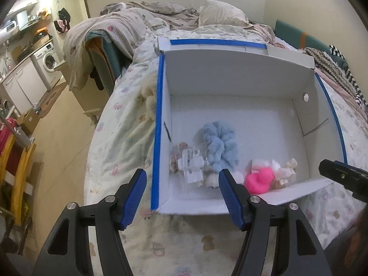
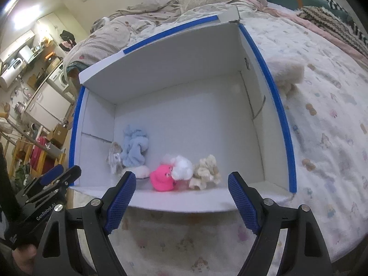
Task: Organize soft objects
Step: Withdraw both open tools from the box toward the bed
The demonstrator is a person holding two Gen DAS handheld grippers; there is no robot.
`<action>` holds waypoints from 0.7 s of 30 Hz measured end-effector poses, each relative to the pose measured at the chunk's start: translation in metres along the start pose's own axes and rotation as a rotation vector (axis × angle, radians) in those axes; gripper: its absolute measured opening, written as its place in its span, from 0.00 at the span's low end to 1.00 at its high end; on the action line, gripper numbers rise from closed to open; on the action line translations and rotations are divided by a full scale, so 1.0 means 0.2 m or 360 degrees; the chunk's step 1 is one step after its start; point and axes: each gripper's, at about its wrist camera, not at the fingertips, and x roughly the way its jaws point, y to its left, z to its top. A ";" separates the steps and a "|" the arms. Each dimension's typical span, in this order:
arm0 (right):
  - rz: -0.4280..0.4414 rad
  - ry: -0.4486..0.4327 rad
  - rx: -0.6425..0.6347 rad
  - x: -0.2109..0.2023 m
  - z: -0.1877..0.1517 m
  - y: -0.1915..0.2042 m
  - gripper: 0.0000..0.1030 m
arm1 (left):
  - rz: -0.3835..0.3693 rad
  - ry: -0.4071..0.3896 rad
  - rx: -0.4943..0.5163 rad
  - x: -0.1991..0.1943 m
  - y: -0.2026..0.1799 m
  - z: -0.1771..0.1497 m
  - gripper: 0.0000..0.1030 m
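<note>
A white cardboard box (image 1: 234, 73) (image 2: 161, 69) with blue tape on its rims lies open on the bed. Near its front wall lie a light blue plush (image 1: 218, 145) (image 2: 134, 146), a small tan toy with a paper tag (image 1: 187, 164) (image 2: 115, 155), a pink plush duck (image 1: 260, 180) (image 2: 162, 177), a white plush (image 2: 182, 166) and a cream plush (image 1: 286, 172) (image 2: 205, 170). My left gripper (image 1: 182, 179) is open and empty, just before the box's front left corner. My right gripper (image 2: 181, 181) is open and empty, at the box's front edge.
A fluffy cream plush (image 2: 287, 71) (image 1: 148, 94) lies on the bed outside the box. Rumpled blankets and a pillow (image 1: 220, 12) lie behind the box. The bed edge drops to the floor on the left, with a washing machine (image 1: 47, 61) beyond.
</note>
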 end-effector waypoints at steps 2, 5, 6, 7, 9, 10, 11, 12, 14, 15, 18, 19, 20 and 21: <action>-0.0007 -0.0005 0.0005 -0.02 -0.02 -0.01 0.85 | 0.0002 0.0004 -0.0003 -0.02 0.01 -0.03 0.60; -0.0016 -0.0011 0.0006 -0.04 -0.05 -0.02 0.85 | 0.0021 0.0011 0.0004 -0.03 0.03 -0.07 0.60; -0.0020 -0.0020 0.0002 -0.05 -0.06 -0.02 0.85 | 0.0027 0.0018 0.0005 -0.03 0.04 -0.08 0.60; -0.0025 -0.0029 -0.0005 -0.06 -0.07 -0.02 0.85 | 0.0032 0.0027 0.0003 -0.03 0.06 -0.10 0.60; -0.0032 -0.0046 -0.0016 -0.07 -0.09 -0.02 0.85 | 0.0038 0.0042 0.0002 -0.02 0.07 -0.12 0.60; -0.0035 -0.0048 -0.0020 -0.08 -0.10 -0.02 0.85 | 0.0043 0.0051 0.0002 -0.02 0.08 -0.13 0.63; -0.0037 -0.0046 -0.0019 -0.08 -0.11 -0.02 0.85 | 0.0046 0.0056 -0.0001 -0.02 0.08 -0.14 0.64; -0.0039 -0.0049 -0.0017 -0.09 -0.11 -0.02 0.85 | 0.0045 0.0052 -0.0008 -0.02 0.09 -0.15 0.65; -0.0035 -0.0029 -0.0008 -0.08 -0.13 -0.03 0.85 | 0.0055 0.0054 -0.0019 -0.03 0.10 -0.16 0.67; -0.0019 -0.0003 0.0014 -0.07 -0.14 -0.04 0.85 | 0.0056 0.0054 -0.0026 -0.03 0.10 -0.17 0.67; -0.0008 0.0073 0.0082 -0.03 -0.16 -0.07 0.85 | 0.0055 0.0075 -0.0036 -0.03 0.10 -0.19 0.67; -0.0018 0.0102 0.0115 -0.01 -0.17 -0.09 0.85 | 0.0055 0.0093 -0.0030 -0.02 0.09 -0.20 0.67; -0.0035 0.0126 0.0151 0.01 -0.18 -0.12 0.85 | 0.0058 0.0104 -0.0026 -0.02 0.08 -0.21 0.67; -0.0063 0.0153 0.0193 0.03 -0.18 -0.15 0.85 | 0.0061 0.0116 -0.0019 -0.01 0.08 -0.22 0.67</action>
